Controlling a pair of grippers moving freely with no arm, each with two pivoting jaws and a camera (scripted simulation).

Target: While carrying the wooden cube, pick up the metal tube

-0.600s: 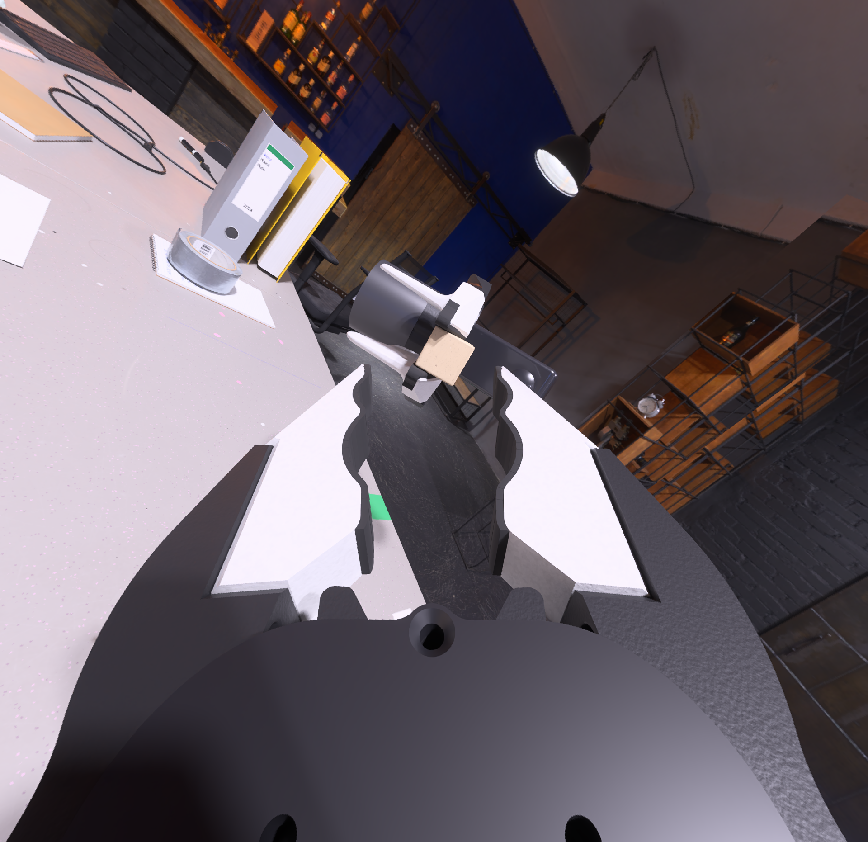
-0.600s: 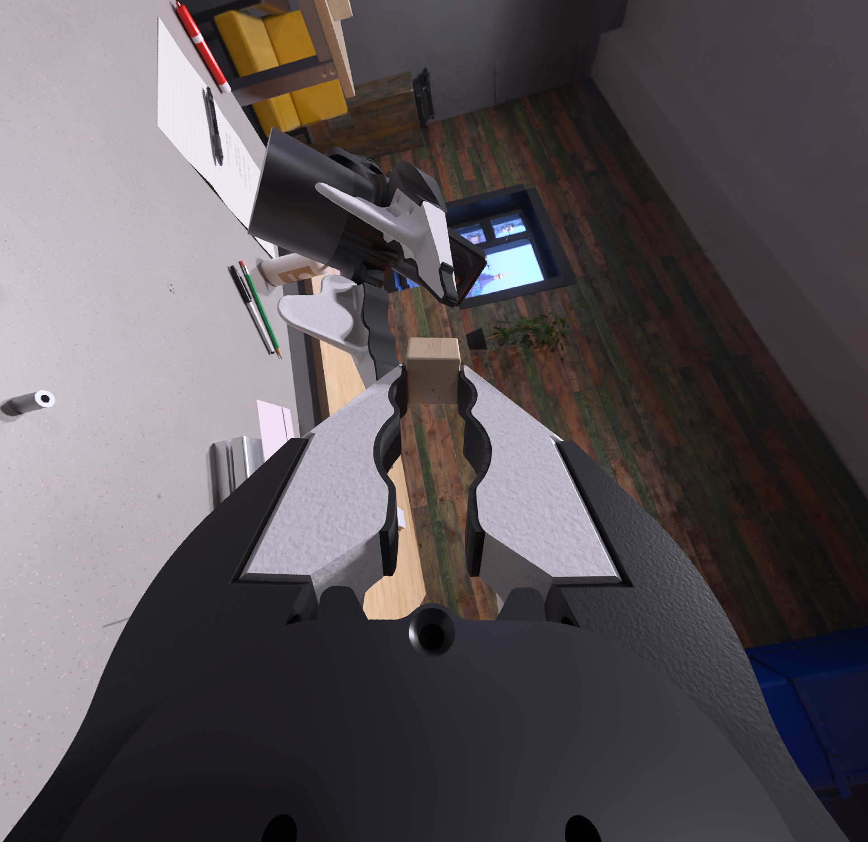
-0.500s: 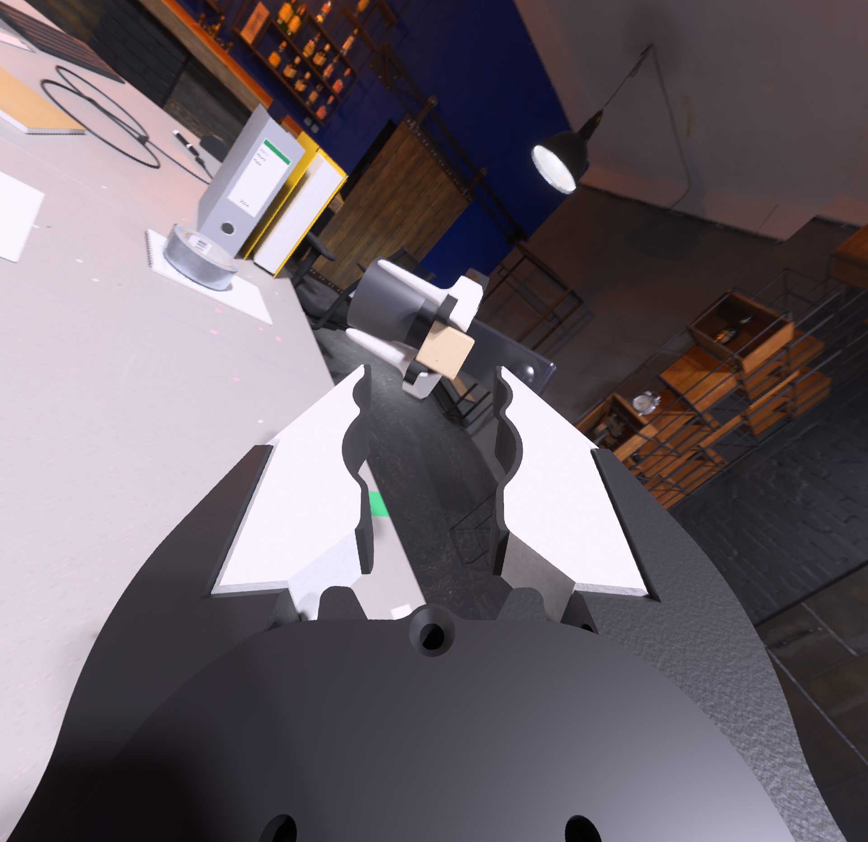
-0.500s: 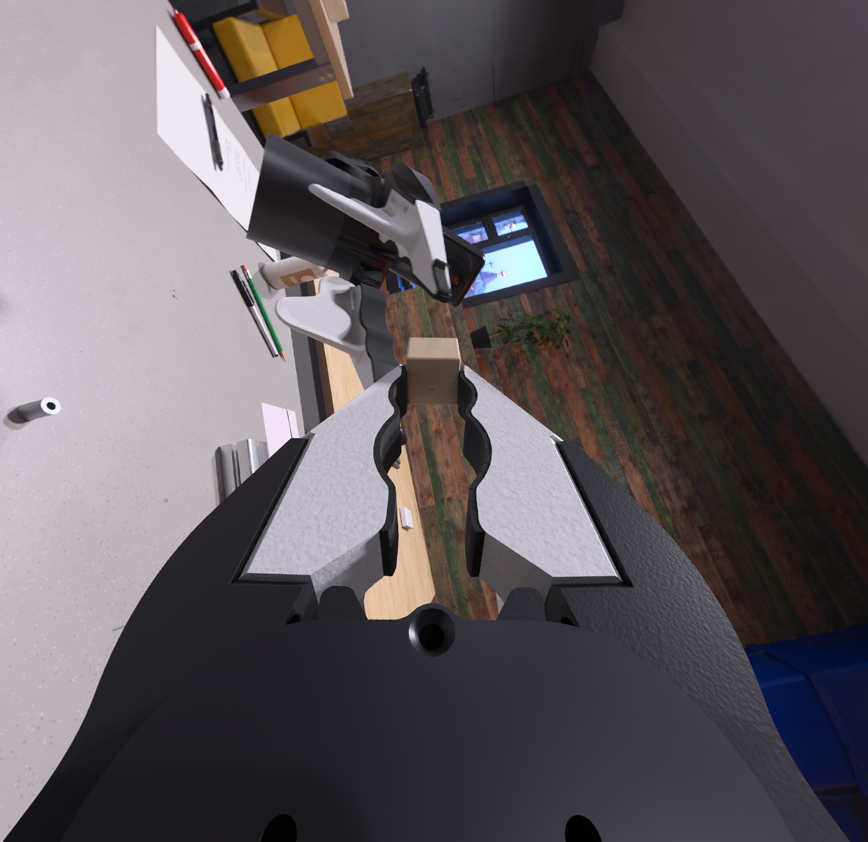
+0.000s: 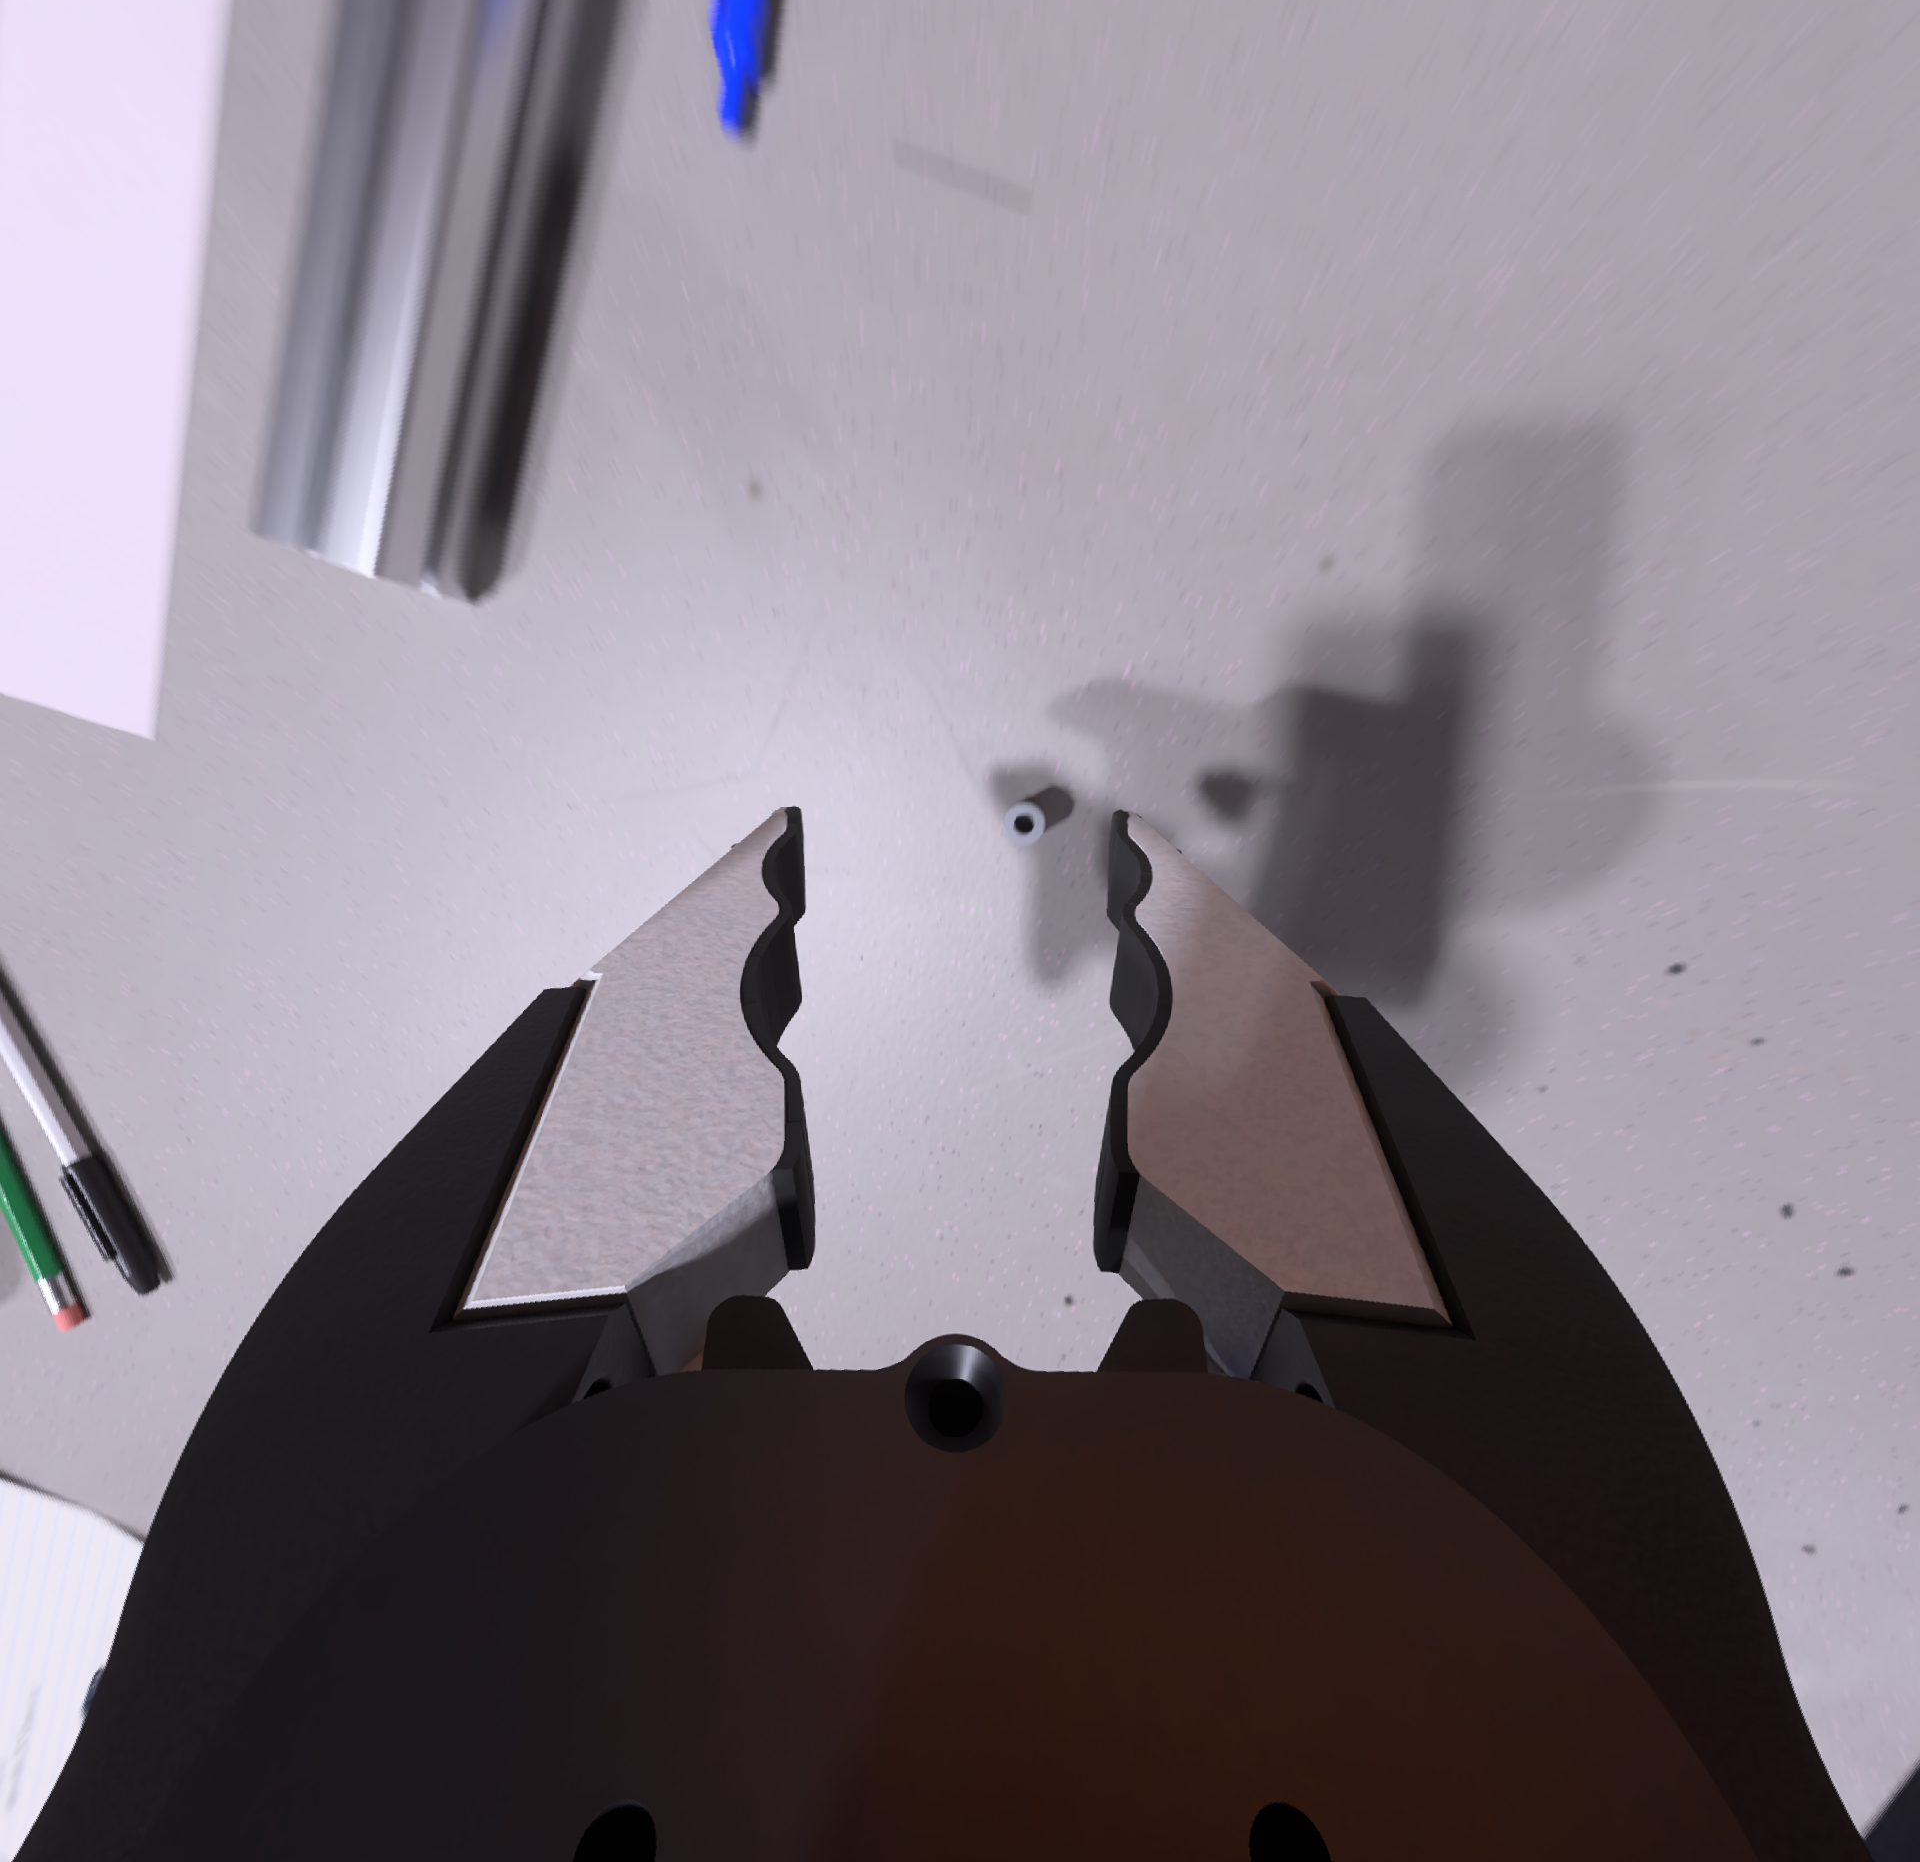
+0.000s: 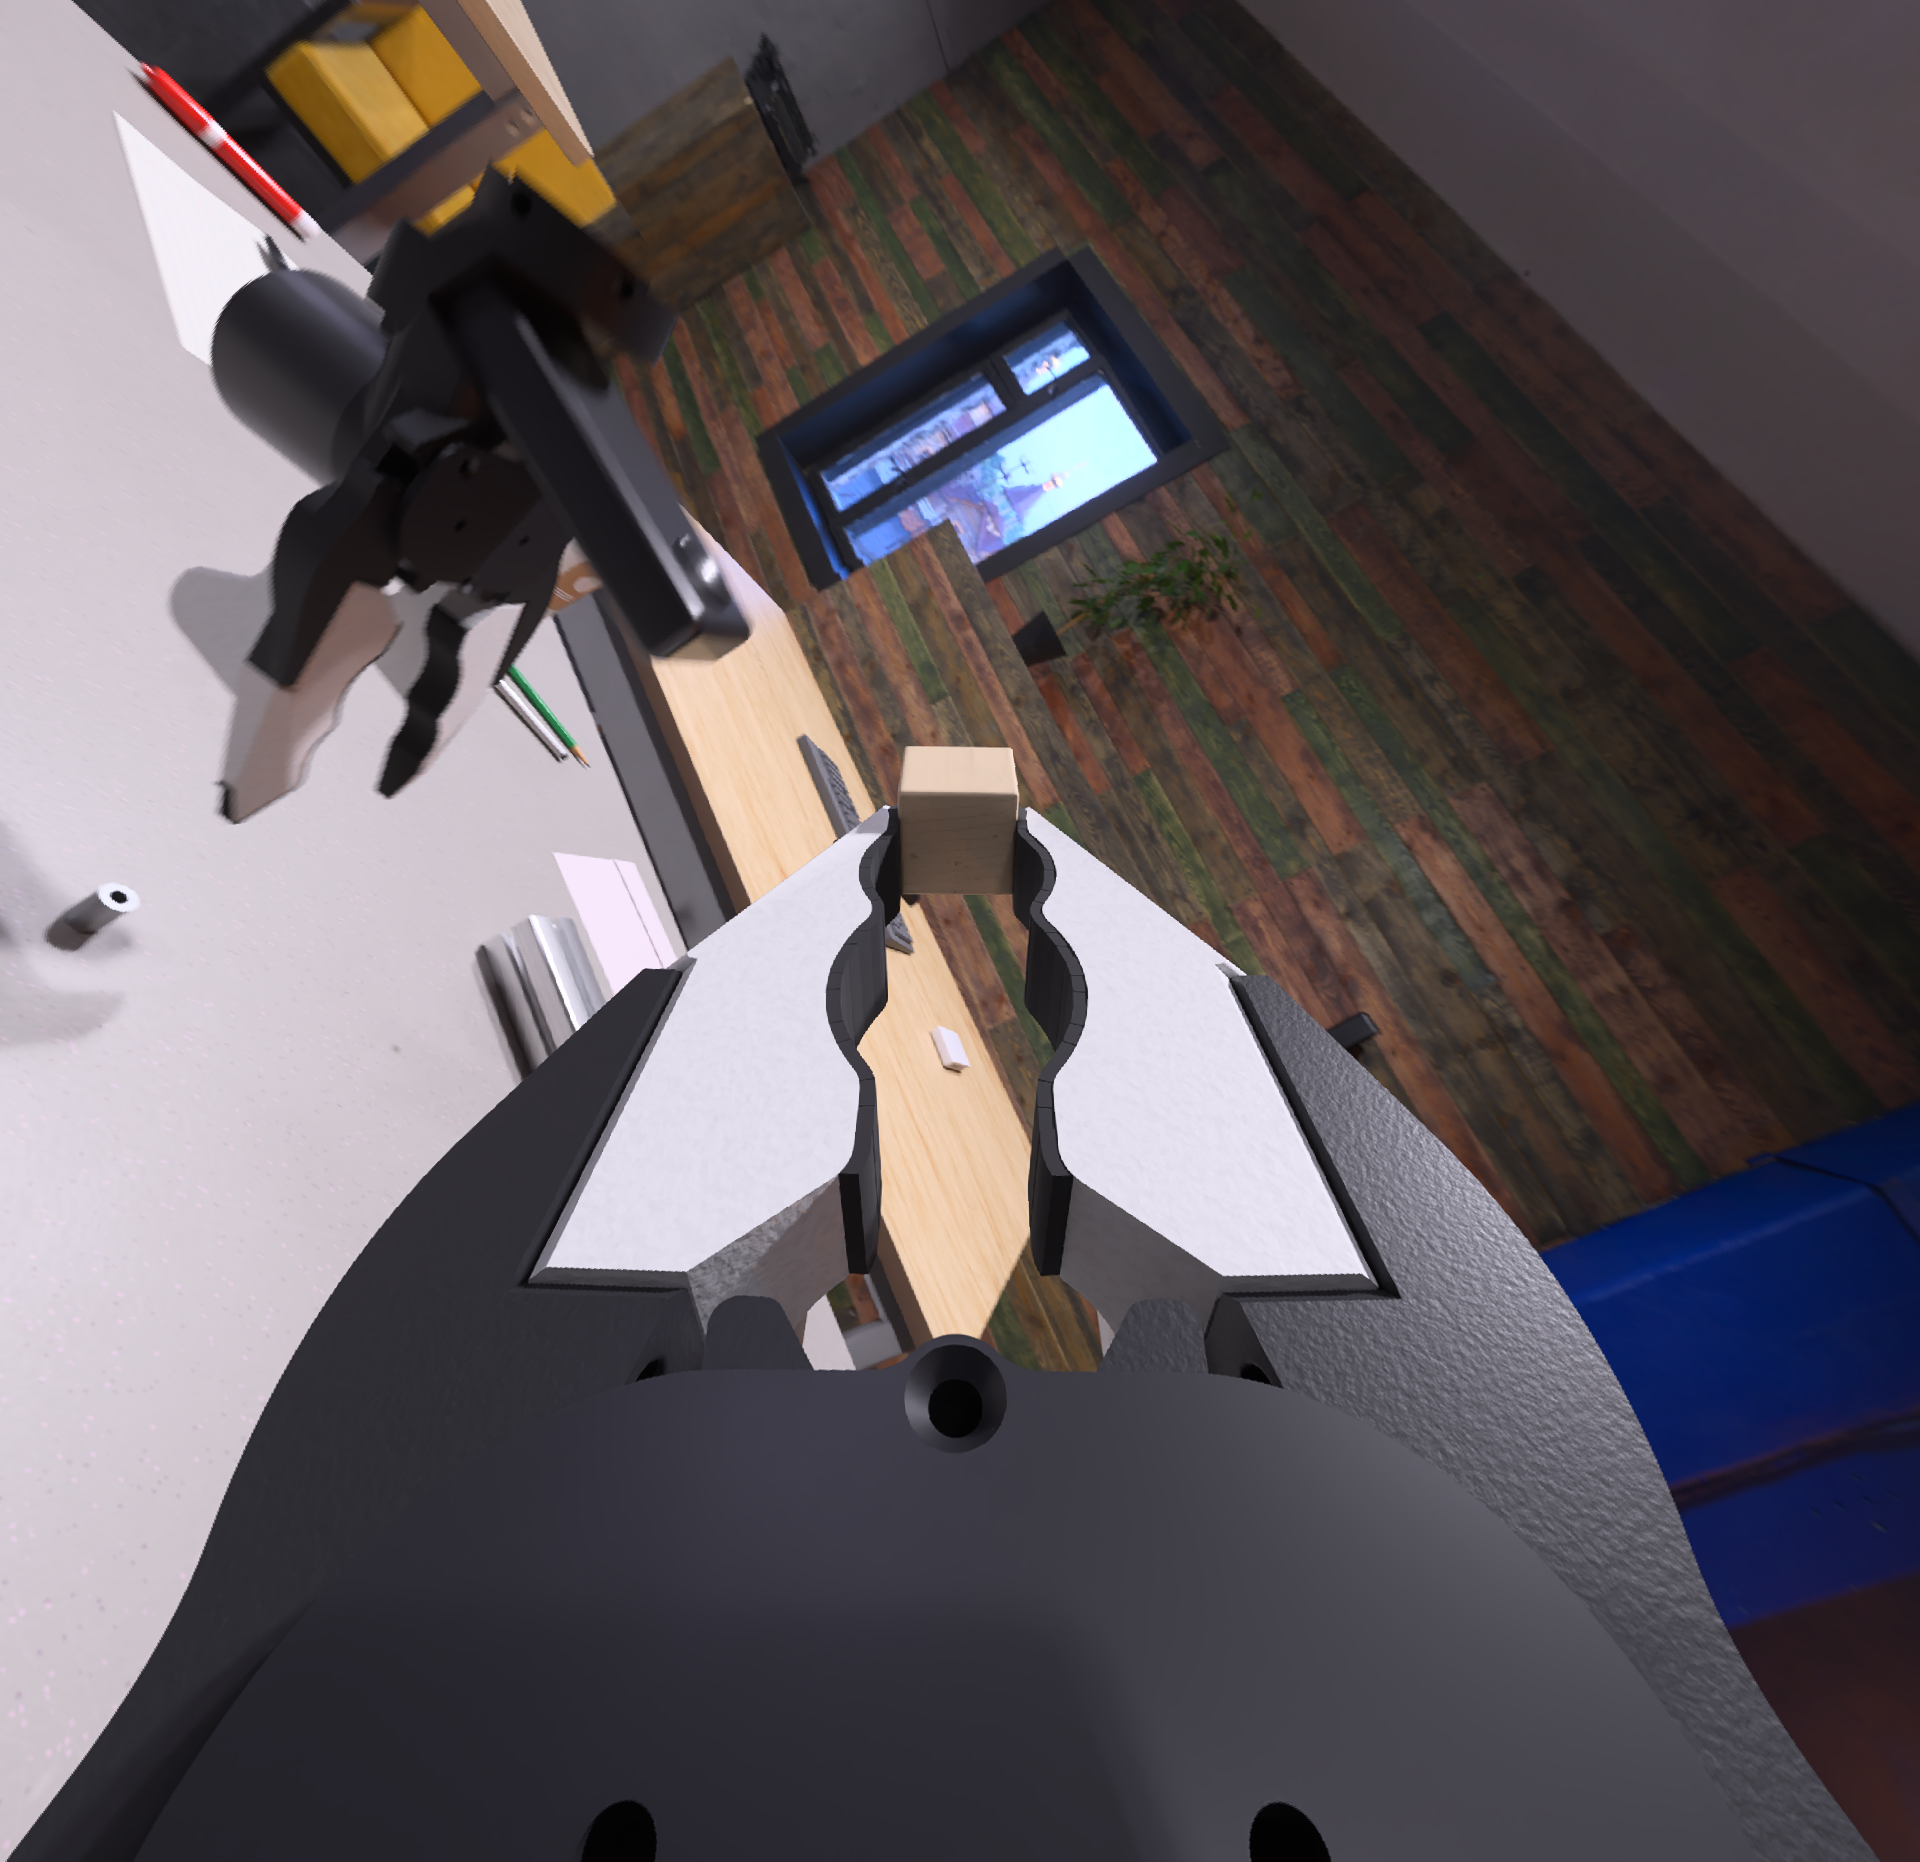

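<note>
My right gripper (image 6: 956, 833) is shut on the wooden cube (image 6: 956, 833), held at its fingertips in the air beside the table. The small metal tube (image 5: 1031, 821) lies on the grey table (image 5: 1143, 358), seen end-on. My left gripper (image 5: 954, 825) is open and points down at the table, with the tube just beyond and between its fingertips, nearer the right one. In the right wrist view the tube (image 6: 91, 912) lies at the far left and the left gripper (image 6: 332, 763) hangs open above and to the right of it.
Shiny metal cylinders (image 5: 416, 285) and a white paper (image 5: 94, 316) lie at upper left. A blue pen (image 5: 743, 36) is at the top. Pens and a pencil (image 5: 62, 1189) lie at left. A wooden desk (image 6: 790, 794) stands beyond the table edge.
My left gripper has swung from facing across the room to pointing down at the table over the tube. The right gripper still holds the cube and has barely moved.
</note>
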